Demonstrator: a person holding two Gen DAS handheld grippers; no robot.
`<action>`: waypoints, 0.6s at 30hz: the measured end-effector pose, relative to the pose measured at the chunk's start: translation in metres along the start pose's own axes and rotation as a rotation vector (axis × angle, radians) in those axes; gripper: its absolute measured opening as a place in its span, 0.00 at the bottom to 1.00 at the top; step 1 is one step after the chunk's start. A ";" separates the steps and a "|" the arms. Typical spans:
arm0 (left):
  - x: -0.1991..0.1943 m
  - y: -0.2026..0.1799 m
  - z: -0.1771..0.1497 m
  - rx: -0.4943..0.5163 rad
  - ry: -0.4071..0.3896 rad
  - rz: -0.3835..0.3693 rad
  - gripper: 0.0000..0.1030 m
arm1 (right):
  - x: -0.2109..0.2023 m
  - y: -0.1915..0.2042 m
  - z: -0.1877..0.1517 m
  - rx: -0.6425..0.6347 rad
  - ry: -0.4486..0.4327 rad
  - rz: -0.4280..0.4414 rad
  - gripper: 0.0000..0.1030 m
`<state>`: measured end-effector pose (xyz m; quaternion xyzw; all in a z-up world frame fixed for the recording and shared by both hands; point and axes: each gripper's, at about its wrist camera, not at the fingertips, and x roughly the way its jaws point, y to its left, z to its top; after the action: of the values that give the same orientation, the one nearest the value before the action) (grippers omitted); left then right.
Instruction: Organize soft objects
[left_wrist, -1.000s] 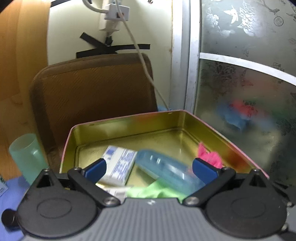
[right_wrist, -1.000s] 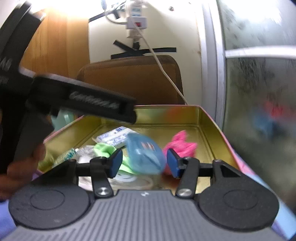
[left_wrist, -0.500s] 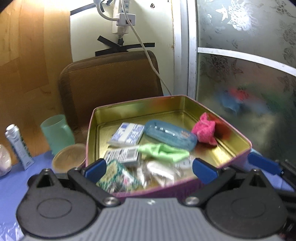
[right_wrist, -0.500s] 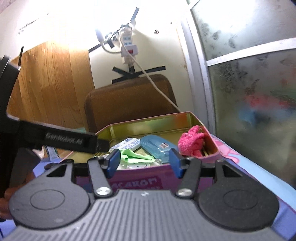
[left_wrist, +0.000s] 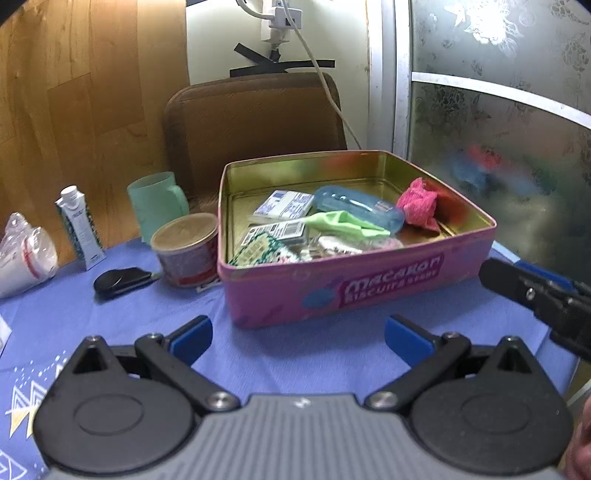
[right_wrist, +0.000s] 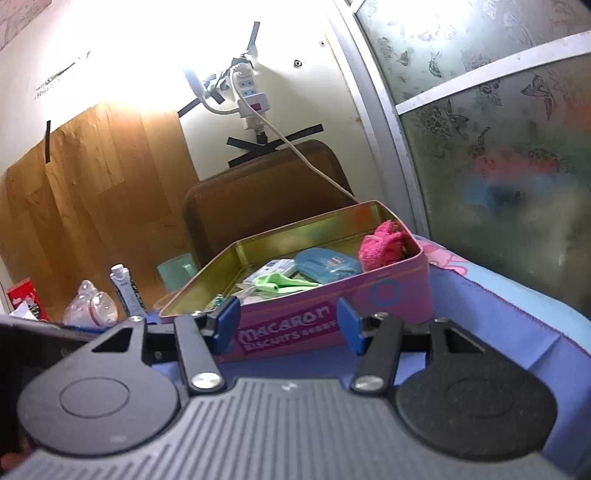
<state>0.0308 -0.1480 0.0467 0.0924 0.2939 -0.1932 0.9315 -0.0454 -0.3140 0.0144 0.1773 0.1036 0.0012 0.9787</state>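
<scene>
A pink Macaron tin (left_wrist: 369, 284) stands open on the blue tablecloth; it also shows in the right wrist view (right_wrist: 295, 332). Inside lie a pink cloth (left_wrist: 419, 205) (right_wrist: 380, 247), a green cloth (left_wrist: 347, 223) (right_wrist: 280, 282), a blue plastic case (left_wrist: 358, 208) (right_wrist: 327, 264) and small packets (left_wrist: 282, 205). My left gripper (left_wrist: 297, 338) is open and empty, in front of the tin. My right gripper (right_wrist: 288, 325) is open and empty, just before the tin's front wall; its arm shows at the right edge of the left wrist view (left_wrist: 535, 291).
Left of the tin stand a sealed paper cup (left_wrist: 186, 249), a teal mug (left_wrist: 157, 201), a small carton (left_wrist: 79, 225), a black flat object (left_wrist: 120, 280) and a crumpled plastic bag (left_wrist: 26, 251). A brown chair back (left_wrist: 255, 122) and frosted glass (left_wrist: 517, 147) lie behind.
Both grippers have pulled back out of the tin toward me and now sit in front of it. The blue case has stayed in the tin.
</scene>
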 end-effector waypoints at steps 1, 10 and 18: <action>-0.002 0.001 -0.002 -0.002 -0.001 0.005 1.00 | -0.001 0.002 -0.001 0.001 -0.001 0.005 0.59; -0.010 0.004 -0.015 0.001 -0.003 0.027 1.00 | -0.010 0.015 -0.006 -0.012 0.005 0.028 0.61; -0.013 0.011 -0.021 -0.007 -0.006 0.024 1.00 | -0.011 0.026 -0.009 -0.022 0.014 0.035 0.62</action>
<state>0.0149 -0.1279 0.0382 0.0923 0.2905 -0.1811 0.9350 -0.0568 -0.2872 0.0172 0.1681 0.1071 0.0205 0.9797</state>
